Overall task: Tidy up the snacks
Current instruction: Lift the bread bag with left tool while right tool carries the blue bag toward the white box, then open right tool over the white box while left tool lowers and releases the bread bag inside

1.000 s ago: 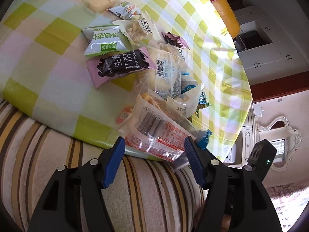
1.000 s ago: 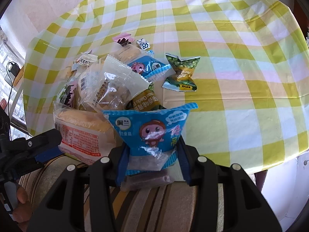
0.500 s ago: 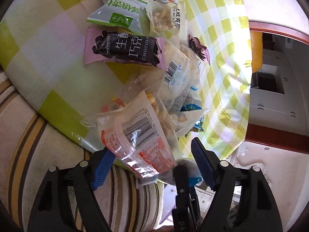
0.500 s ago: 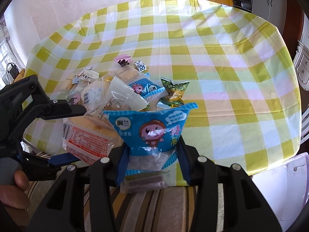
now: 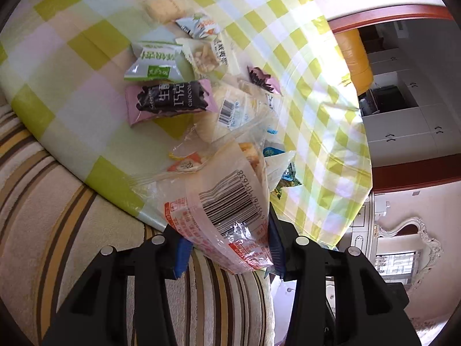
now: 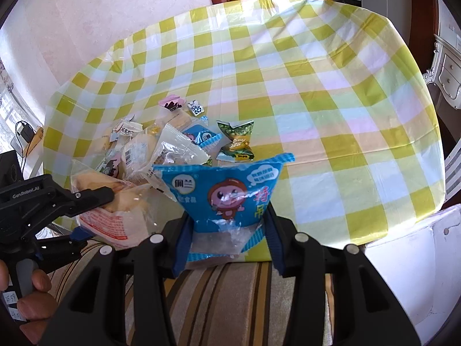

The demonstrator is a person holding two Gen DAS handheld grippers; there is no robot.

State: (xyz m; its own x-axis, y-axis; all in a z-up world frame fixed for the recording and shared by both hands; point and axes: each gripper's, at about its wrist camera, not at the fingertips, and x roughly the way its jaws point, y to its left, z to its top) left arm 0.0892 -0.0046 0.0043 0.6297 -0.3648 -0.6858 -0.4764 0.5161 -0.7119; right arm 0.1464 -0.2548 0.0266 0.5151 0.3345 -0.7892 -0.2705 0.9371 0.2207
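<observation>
Tilting downward, left claw (image 5: 227, 248) closing on bread packet (image 5: 227, 201); right claw (image 6: 224, 242) clenching blue packet (image 6: 227, 190).

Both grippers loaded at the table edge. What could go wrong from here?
1. The left gripper is closing on only the crinkled end of the clear bread packet; the film could slip.
2. That packet overlaps the snack pile, so lifting may drag neighbours off the tablecloth edge.

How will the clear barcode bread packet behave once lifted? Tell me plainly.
The clear bread packet probably flops: its film crinkles between the closing left tongs. Likely light for its size, being puffy. The glossy wrapper may slip.
</observation>
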